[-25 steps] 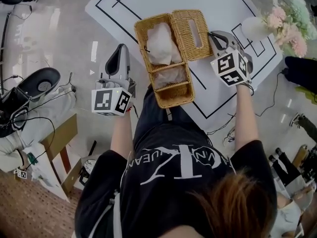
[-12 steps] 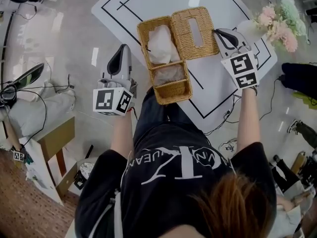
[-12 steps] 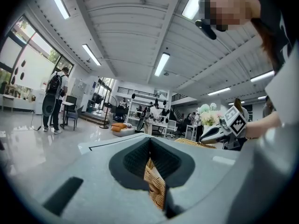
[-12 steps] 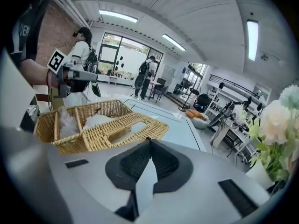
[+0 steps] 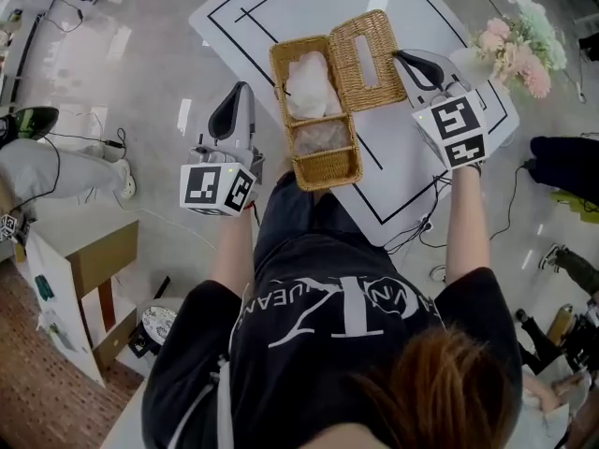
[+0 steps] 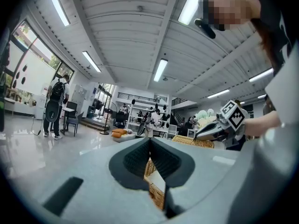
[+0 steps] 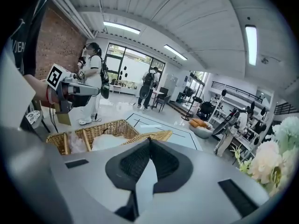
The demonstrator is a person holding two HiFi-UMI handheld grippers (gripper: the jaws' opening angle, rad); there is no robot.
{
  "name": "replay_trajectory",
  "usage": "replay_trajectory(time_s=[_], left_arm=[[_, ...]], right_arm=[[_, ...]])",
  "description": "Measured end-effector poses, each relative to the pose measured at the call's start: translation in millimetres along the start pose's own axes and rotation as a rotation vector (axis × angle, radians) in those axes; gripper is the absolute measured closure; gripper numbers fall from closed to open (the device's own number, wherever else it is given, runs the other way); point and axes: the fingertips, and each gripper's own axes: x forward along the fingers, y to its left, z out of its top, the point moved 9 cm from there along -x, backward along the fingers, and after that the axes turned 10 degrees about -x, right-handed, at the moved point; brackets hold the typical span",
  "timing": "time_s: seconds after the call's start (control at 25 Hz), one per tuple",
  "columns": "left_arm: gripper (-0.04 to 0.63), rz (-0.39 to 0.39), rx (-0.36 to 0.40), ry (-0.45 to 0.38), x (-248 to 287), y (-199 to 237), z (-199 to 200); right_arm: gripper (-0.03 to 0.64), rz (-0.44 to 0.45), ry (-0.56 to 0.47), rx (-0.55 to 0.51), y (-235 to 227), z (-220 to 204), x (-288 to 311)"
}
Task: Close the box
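Head view | wicker box [image 5: 328, 169] open, tissue [image 5: 307, 78] inside | left tongs [image 5: 241, 89], right tongs [image 5: 399, 55] together

White tabletop [image 5: 309, 7], ruled with black lines, turned cornerwise to the person. Directly on it, an open wicker box [image 5: 323, 157], long and narrow, near end right at the table's near edge. Touching its far half on the right, the slotted wicker lid [image 5: 367, 61], laid flat on the white surface. Toward the right corner, a vase of pink and pale flowers [image 5: 520, 45]
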Motion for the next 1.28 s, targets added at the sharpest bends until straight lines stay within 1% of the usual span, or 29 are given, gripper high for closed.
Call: replay_trajectory(time_s=[0.12,0.24,0.32,0.4,0.52,0.76,1.04,1.16,1.28], left_arm=[[0.586,-0.015,0.005,-0.002,-4,-2,1],[0.586,-0.044,-0.002,-0.003,1,2,-2],[0.586,-0.079,-0.011,0.009,6,8,-2],[0.586,-0.124,-0.011,0.039,12,14,-1],[0.586,-0.183,-0.011,0.076,19,29,6],[0.586,-0.279,-0.013,0.130,28,66,14],[0.586,-0.372,-0.026,0.176,38,92,15],[0.586,-0.402,-0.035,0.191,40,100,14],[0.586,-0.431,-0.041,0.194,42,105,15]], right_arm=[[0.604,-0.003,-0.008,-0.005,5,13,-3],[0.604,-0.027,-0.008,-0.021,10,27,-3],[0.604,-0.048,-0.001,-0.028,17,37,0],[0.604,-0.064,0.010,-0.024,24,47,1],[0.604,-0.099,0.023,-0.001,33,62,5],[0.604,-0.179,0.041,0.087,52,83,15],[0.603,-0.262,0.062,0.141,78,102,28],[0.603,-0.285,0.069,0.148,89,110,37],[0.603,-0.289,0.101,0.122,101,118,46]])
